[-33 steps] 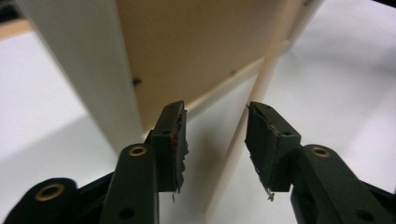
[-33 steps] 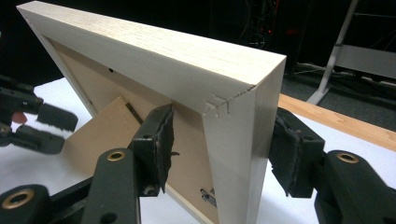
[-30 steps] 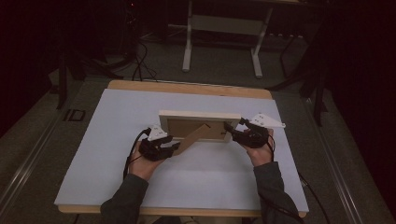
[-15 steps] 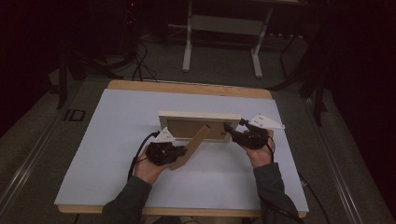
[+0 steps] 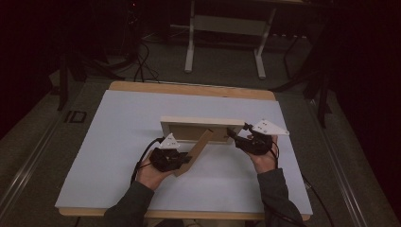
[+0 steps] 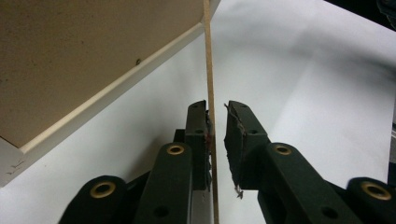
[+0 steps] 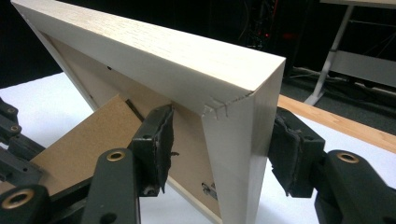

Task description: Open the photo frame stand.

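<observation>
A pale wooden picture frame (image 5: 203, 124) stands on its long edge mid-table, with its brown back (image 6: 84, 56) toward me. Its cardboard stand (image 5: 198, 151) swings out toward my left gripper (image 5: 187, 161). In the left gripper view the stand (image 6: 208, 70) runs edge-on between the jaws of that gripper (image 6: 217, 109). One pad touches the stand and the other stands a little off; the jaws have just been opening slightly. My right gripper (image 7: 219, 135) is shut on the frame's right end (image 7: 154, 51), one pad on the back and one on the front.
The white tabletop (image 5: 118, 142) has a wooden rim at its far edge (image 5: 189, 89). Beyond it, on the dark floor, are a white-legged stand (image 5: 227, 47) and loose cables (image 5: 142, 61). A hand and sleeve hold each gripper at the near edge.
The left gripper's jaws have narrowed around the cardboard stand, and that hand has edged slightly right and toward me. The frame and the right gripper have kept still.
</observation>
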The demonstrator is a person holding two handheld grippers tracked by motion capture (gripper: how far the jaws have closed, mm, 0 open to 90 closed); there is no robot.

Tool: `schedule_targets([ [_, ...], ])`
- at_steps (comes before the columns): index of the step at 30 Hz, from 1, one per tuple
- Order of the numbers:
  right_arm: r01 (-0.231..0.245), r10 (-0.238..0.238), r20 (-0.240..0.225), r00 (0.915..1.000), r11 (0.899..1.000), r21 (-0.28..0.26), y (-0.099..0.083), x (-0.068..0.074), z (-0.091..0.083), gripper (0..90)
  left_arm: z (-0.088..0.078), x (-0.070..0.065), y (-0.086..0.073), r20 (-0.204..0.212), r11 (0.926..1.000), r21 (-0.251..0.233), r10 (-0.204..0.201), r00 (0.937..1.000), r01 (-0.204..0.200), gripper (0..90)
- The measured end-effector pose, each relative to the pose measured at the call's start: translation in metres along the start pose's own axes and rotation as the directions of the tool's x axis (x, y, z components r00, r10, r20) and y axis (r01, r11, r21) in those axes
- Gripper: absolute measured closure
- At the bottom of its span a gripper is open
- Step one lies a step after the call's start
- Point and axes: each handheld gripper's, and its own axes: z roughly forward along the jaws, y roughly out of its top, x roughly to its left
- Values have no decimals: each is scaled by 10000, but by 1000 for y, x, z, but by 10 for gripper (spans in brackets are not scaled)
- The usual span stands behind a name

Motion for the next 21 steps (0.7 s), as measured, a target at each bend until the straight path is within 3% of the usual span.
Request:
schedule_targets([
  [16, 25, -26, -104, 9999, 10000, -51, -4, 2, -4, 436, -27, 12, -9, -161, 9940, -828, -736, 9972, 720, 715],
  [21, 28, -28, -135, 9999, 10000, -32, -4, 2, -5, 437, -37, 17, -12, -486, 9888, -1180, -980, 9940, 918, 715],
])
